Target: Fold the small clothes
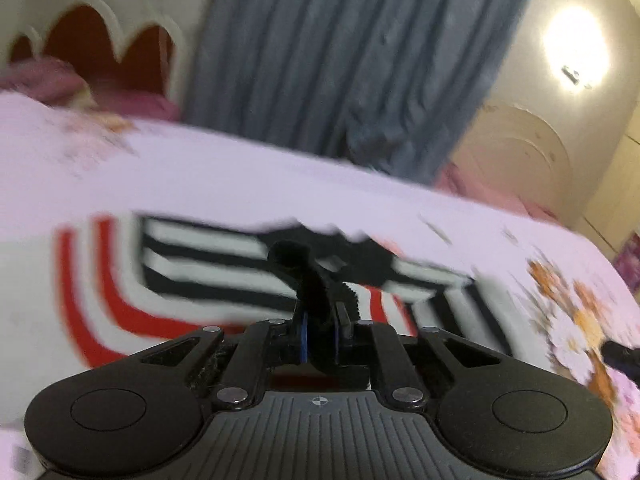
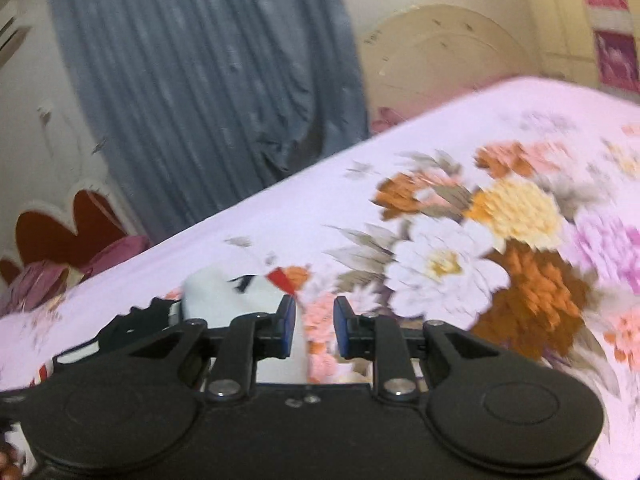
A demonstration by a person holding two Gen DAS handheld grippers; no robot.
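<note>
Garment (image 1: 192, 272) on bed (image 1: 240, 176), soft, light, limp; best pinched at hem or corner. Left gripper (image 1: 320, 312) clamped on black fabric; right gripper (image 2: 314, 326) apart, empty

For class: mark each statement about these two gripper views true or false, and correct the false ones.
1. The left gripper is shut on a black strap. True.
2. The right gripper holds the garment. False: its jaws stand apart with nothing between them.
3. The garment has black, white and red stripes. True.
4. The bedsheet is plain white. False: it is pale pink with a flower print.
5. A blue-grey curtain hangs behind the bed. True.
6. The garment lies to the right of the right gripper. False: in the right wrist view it lies to the left.
</note>
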